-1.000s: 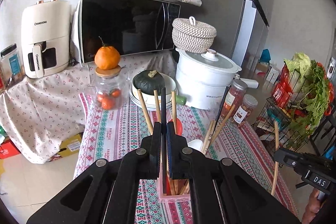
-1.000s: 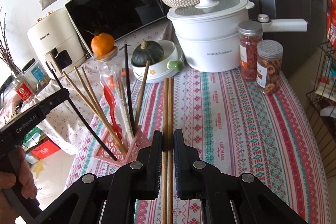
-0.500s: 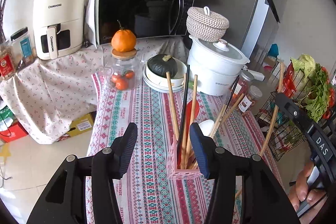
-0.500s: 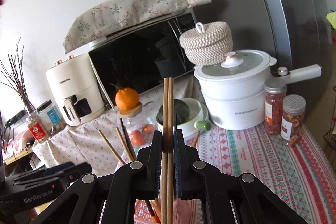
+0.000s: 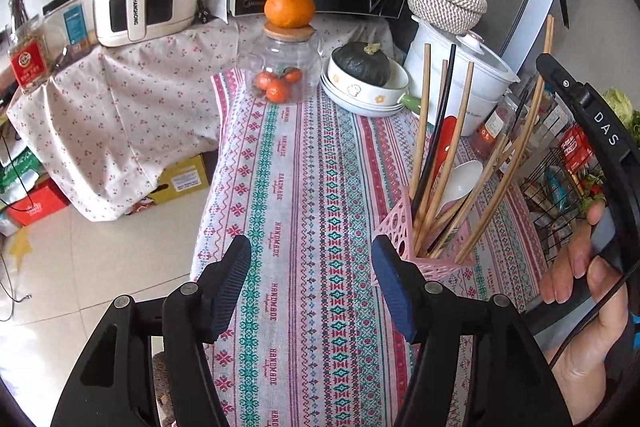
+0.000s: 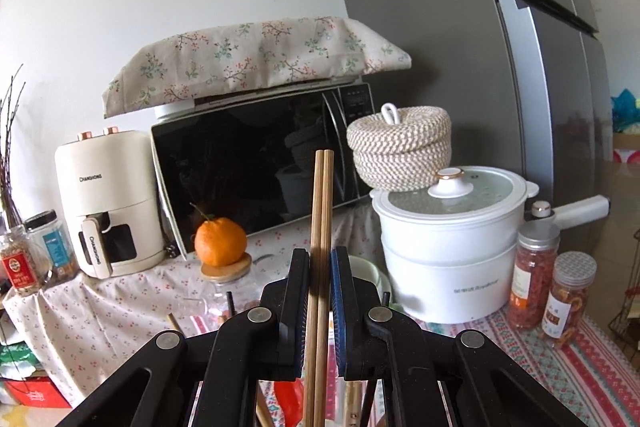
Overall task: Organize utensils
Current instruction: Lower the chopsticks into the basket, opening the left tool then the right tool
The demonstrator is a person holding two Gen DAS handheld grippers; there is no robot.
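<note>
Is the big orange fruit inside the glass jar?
No, the big orange fruit sits on the wooden lid of the clear glass jar.

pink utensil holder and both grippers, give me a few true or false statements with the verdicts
1. The right gripper is shut on a pair of wooden chopsticks. True.
2. The left gripper holds a black chopstick. False: its jaws are opening with nothing between them.
3. The pink utensil holder lies tipped over and empty. False: it stands upright with chopsticks and spoons in it.
4. An orange sits on the glass jar. True.
</note>
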